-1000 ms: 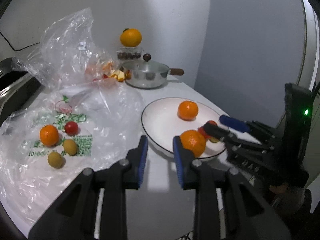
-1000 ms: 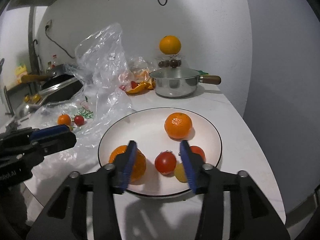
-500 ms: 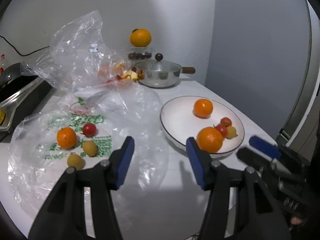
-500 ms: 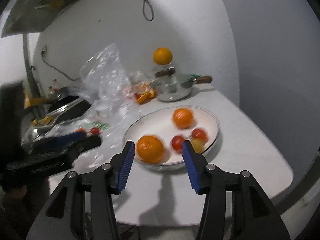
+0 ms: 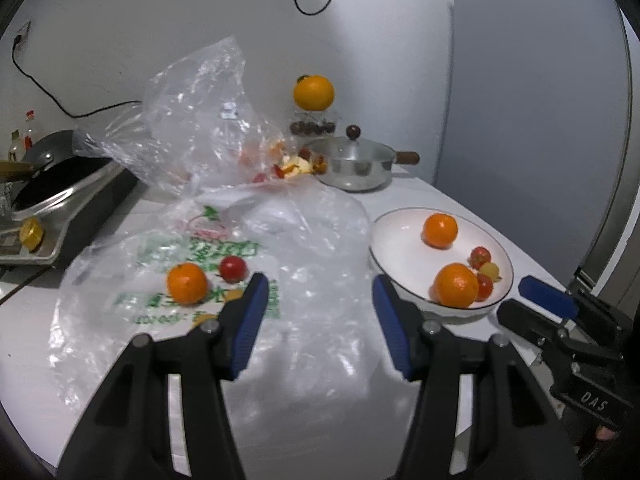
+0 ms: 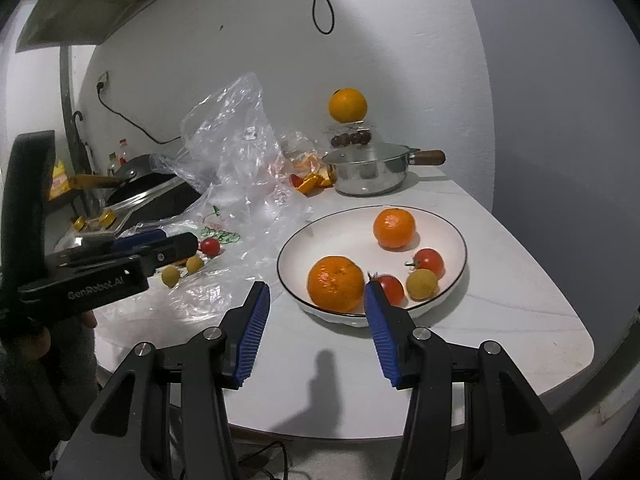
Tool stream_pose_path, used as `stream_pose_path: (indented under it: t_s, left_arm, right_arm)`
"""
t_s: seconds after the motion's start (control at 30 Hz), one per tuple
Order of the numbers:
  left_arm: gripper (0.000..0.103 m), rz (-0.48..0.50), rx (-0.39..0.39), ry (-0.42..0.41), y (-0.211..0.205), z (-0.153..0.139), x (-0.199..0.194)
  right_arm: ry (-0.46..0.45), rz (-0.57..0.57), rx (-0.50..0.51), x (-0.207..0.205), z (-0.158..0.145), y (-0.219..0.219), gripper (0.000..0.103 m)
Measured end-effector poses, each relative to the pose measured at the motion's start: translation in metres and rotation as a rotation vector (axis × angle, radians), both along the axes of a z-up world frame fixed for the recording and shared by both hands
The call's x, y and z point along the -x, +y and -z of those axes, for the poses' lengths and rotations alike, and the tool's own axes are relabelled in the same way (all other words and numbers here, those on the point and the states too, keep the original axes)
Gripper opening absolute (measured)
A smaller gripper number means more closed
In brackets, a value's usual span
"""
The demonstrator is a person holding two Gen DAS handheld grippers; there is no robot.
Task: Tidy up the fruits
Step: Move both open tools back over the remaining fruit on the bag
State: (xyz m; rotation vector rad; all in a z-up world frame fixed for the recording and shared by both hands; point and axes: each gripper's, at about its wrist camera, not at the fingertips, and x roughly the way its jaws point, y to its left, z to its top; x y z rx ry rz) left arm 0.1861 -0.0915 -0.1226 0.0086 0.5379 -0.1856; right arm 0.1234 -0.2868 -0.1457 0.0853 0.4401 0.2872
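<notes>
White worktop (image 5: 432,200) carries the plate (image 5: 400,248) at right. Left gripper (image 5: 316,312), fingers just parted and empty, should centre over the orange (image 5: 187,283) at left on the bag (image 5: 304,240) before closing.

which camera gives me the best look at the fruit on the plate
The right wrist view: the plate sits near centre, showing two oranges, two tomatoes and a yellow fruit apart. The left wrist view shows it off to the right, smaller, the small fruits bunched behind the near orange.
</notes>
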Motion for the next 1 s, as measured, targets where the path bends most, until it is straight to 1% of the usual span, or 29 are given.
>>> stream_pose_path:
  t_s: [0.2, 0.6, 1.0]
  left_arm:
    - [0.056, -0.041, 0.02, -0.004, 0.024, 0.001, 0.003]
    - [0.056, -0.105, 0.009, 0.007, 0.075, 0.01, 0.005]
    - [0.056, -0.12, 0.031, 0.041, 0.108, 0.02, -0.01]
  right_arm:
    - [-0.009, -0.029, 0.036, -0.002, -0.007, 0.019, 0.052]
    - [0.004, -0.09, 0.102, -0.013, -0.011, 0.06, 0.052]
    - [0.046, -0.175, 0.167, -0.043, -0.013, 0.117, 0.052]
